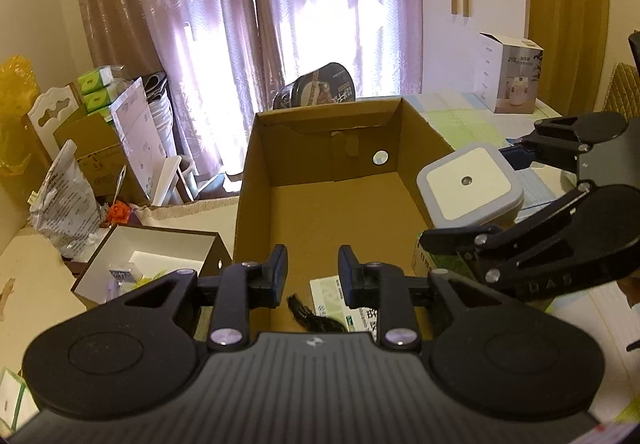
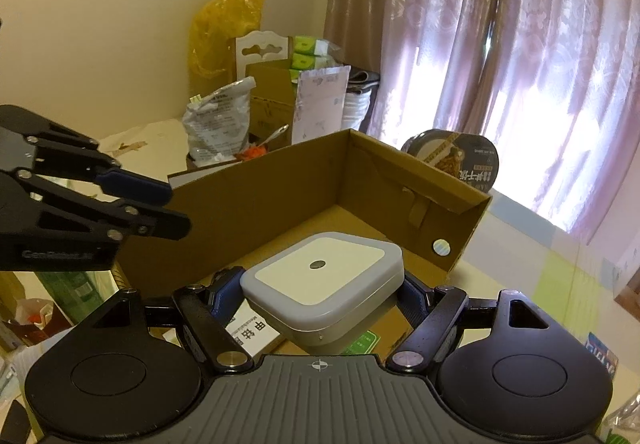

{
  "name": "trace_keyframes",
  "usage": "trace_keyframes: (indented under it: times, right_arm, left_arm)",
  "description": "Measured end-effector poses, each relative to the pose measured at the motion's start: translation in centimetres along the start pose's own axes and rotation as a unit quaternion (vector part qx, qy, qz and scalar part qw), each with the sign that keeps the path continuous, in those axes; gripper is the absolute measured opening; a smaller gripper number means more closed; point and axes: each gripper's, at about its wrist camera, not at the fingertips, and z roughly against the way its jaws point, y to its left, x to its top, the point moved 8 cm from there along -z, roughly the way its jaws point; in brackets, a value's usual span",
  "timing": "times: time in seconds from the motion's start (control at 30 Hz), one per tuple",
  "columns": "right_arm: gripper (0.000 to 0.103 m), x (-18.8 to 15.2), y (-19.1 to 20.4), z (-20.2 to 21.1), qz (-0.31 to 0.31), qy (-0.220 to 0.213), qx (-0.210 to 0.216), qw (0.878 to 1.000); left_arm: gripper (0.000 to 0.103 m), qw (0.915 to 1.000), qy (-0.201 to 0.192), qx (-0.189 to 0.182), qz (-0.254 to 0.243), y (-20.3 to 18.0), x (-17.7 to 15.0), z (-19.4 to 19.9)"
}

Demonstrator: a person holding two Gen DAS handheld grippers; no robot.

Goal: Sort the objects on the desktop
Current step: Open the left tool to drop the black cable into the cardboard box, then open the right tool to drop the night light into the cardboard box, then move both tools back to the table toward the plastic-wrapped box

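The right gripper (image 2: 320, 294) pinches the square white device (image 2: 323, 281) between its fingers, held above the near edge of the open cardboard box (image 2: 280, 196); the left gripper (image 1: 312, 274) hovers spread and empty; next, seemingly, lower and release inside.

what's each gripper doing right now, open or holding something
Left gripper: open, holding nothing, above the cardboard box.
Right gripper: shut on the white square gadget, held over the box.
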Motion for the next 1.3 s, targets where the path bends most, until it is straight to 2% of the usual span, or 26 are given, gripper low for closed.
trace_keyframes:
  times: [0.2,0.27,0.33,0.57,0.8,0.97,1.03,1.07,1.2,1.3]
  right_arm:
    - [0.076,0.1,0.4,0.2,-0.011,-0.008,0.013,1.0]
    - [0.088,0.2,0.6,0.3,-0.011,-0.012,0.022,1.0]
    - [0.094,0.3,0.6,0.6,-0.006,-0.019,0.016,1.0]
    - [0.095,0.6,0.0,2.1,-0.012,-0.031,0.002,0.999]
    - [0.097,-0.1,-2.0,5.5,-0.027,-0.045,-0.02,0.998]
    - [0.1,-1.9,-4.1,9.2,-0.042,-0.054,-0.047,0.997]
    - [0.101,-3.3,-5.3,10.8,-0.055,-0.05,-0.059,0.996]
    - [0.101,-4.2,-5.9,11.6,-0.061,-0.047,-0.066,0.995]
    - [0.101,-8.4,-8.9,14.8,-0.095,-0.026,-0.1,0.99]
    - [0.101,-11.6,-11.4,17.3,-0.123,-0.009,-0.128,0.984]
  left_arm:
    - [0.024,0.9999,0.0,0.006,0.008,0.4,-0.6,1.0]
    - [0.024,0.9999,0.001,0.008,0.008,0.3,-0.8,1.1]
    - [0.024,0.9999,0.001,0.008,0.007,0.3,-0.8,1.2]
    - [0.026,0.9999,0.002,0.008,0.007,-0.1,-1.1,1.7]
    - [0.029,1.0,-0.007,0.002,-0.002,-1.6,-0.5,2.8]
    - [0.039,0.9995,-0.02,-0.011,-0.023,-4.1,0.6,3.9]
    - [0.045,0.999,-0.026,-0.019,-0.032,-5.4,1.1,4.3]
    - [0.047,0.9986,-0.029,-0.025,-0.037,-6.3,1.5,4.4]
    - [0.069,0.9964,-0.039,-0.054,-0.053,-9.9,2.6,4.5]
    - [0.073,0.9934,-0.043,-0.083,-0.066,-13.3,3.6,4.2]
